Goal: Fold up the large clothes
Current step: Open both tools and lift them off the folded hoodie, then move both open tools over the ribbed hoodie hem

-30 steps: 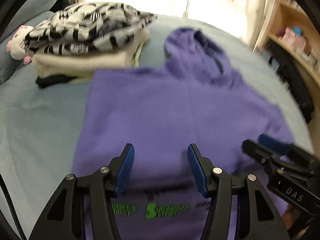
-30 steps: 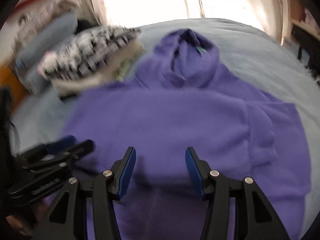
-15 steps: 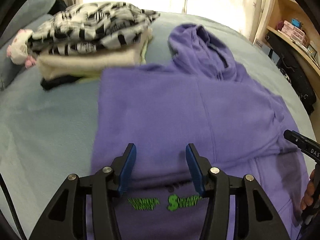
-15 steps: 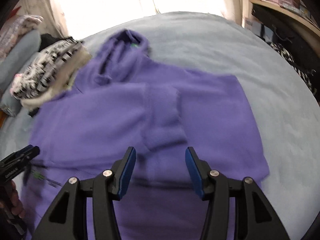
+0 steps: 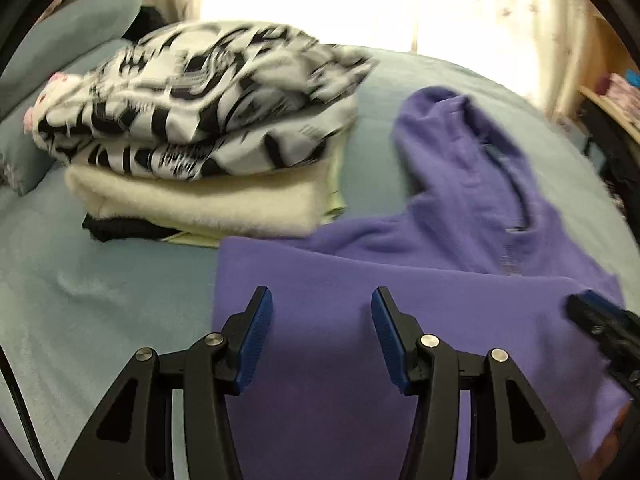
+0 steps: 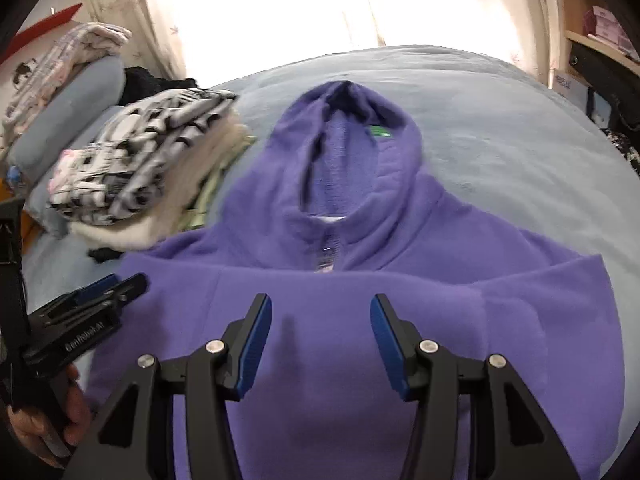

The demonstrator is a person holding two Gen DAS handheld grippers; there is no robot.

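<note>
A purple hoodie [image 6: 360,320] lies flat on the blue-grey bed, hood pointing away, sleeves folded in over the body; it also shows in the left wrist view [image 5: 400,320]. My left gripper [image 5: 322,334] is open and empty, hovering over the hoodie's left part. My right gripper [image 6: 320,338] is open and empty over the middle of the body, below the hood [image 6: 352,148]. The left gripper also shows at the left of the right wrist view [image 6: 108,288], and the right one at the right edge of the left wrist view [image 5: 600,320].
A stack of folded clothes [image 5: 208,140] with a black-and-white patterned piece on top sits on the bed [image 5: 80,300] left of the hoodie, touching its shoulder; it also shows in the right wrist view [image 6: 144,168]. Pillows [image 6: 72,92] lie far left. Shelves [image 6: 600,52] stand right.
Both grippers have moved forward toward the hood end; the green-printed hem has left the left wrist view. The right gripper swung back left and is centred on the hood. Both stay open.
</note>
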